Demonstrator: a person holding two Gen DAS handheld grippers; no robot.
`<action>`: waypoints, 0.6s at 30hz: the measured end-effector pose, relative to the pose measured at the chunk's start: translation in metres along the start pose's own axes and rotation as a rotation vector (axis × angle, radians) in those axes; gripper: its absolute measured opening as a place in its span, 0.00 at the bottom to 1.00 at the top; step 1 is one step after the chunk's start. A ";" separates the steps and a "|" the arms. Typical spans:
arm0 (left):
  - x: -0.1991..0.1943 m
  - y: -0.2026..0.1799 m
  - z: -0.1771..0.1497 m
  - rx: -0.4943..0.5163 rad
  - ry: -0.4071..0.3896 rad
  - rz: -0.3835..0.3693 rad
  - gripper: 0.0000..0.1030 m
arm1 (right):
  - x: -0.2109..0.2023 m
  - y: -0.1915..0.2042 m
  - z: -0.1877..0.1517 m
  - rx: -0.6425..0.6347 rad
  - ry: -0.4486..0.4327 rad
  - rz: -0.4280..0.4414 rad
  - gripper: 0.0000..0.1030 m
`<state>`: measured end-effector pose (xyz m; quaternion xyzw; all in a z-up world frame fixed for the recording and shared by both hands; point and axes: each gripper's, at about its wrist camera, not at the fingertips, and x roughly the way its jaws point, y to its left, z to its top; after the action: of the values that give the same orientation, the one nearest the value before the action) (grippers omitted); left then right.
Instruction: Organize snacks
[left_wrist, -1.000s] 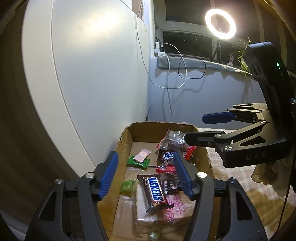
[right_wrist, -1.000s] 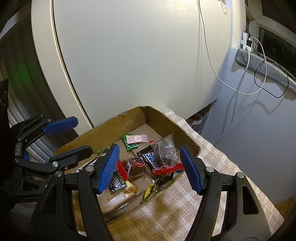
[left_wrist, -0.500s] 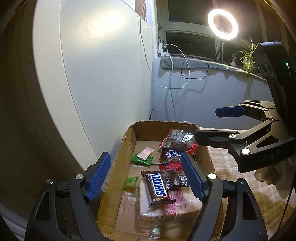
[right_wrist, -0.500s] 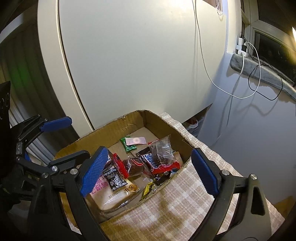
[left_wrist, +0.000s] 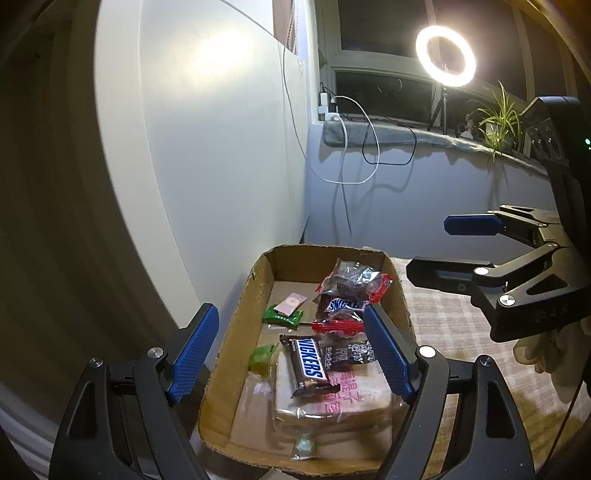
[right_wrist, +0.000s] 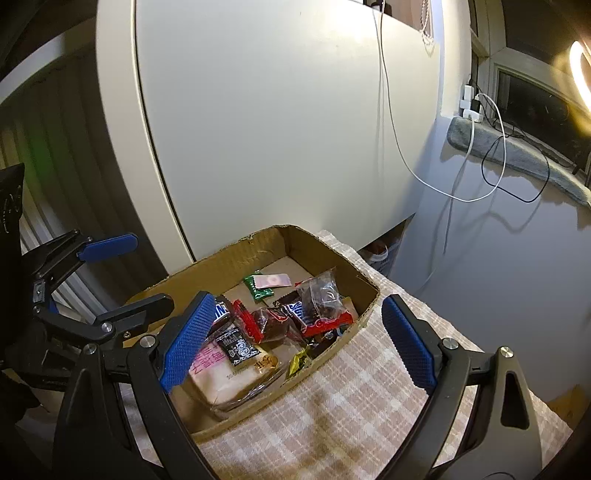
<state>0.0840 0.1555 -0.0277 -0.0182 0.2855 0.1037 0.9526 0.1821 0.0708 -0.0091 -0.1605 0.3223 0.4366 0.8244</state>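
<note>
A shallow cardboard box (left_wrist: 240, 321) (right_wrist: 221, 269) holds several snacks: a Snickers bar (left_wrist: 308, 363), a second Snickers (left_wrist: 341, 304), a clear red-edged packet of dark sweets (left_wrist: 351, 282) (right_wrist: 321, 295), a green candy (left_wrist: 282, 315) (right_wrist: 258, 288), a small black packet (left_wrist: 347, 354) (right_wrist: 238, 347) and a wrapped bread pack (left_wrist: 332, 402) (right_wrist: 229, 373). My left gripper (left_wrist: 291, 354) is open and empty above the box's near end. My right gripper (right_wrist: 295, 339) is open and empty above the box's right edge; it shows at the right of the left wrist view (left_wrist: 458, 247).
The box sits on a checked cloth (right_wrist: 351, 406) (left_wrist: 450, 321). A white cabinet panel (right_wrist: 277, 129) stands close behind the box. A windowsill with cables (left_wrist: 362, 147), a plant (left_wrist: 498, 118) and a ring light (left_wrist: 445, 55) lie beyond.
Both grippers have drawn back and up from the box, with jaws opened wider. The snacks have not moved.
</note>
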 end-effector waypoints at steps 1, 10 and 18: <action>-0.002 0.000 0.000 -0.002 -0.001 0.002 0.78 | -0.003 0.001 -0.001 0.000 -0.005 -0.004 0.91; -0.017 -0.006 -0.002 -0.022 -0.021 0.013 0.78 | -0.034 0.003 -0.011 0.036 -0.077 -0.030 0.91; -0.032 -0.008 -0.007 -0.047 -0.048 0.037 0.79 | -0.061 0.009 -0.024 0.071 -0.130 -0.057 0.91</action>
<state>0.0558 0.1405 -0.0158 -0.0326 0.2606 0.1284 0.9563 0.1407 0.0250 0.0144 -0.1115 0.2787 0.4108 0.8609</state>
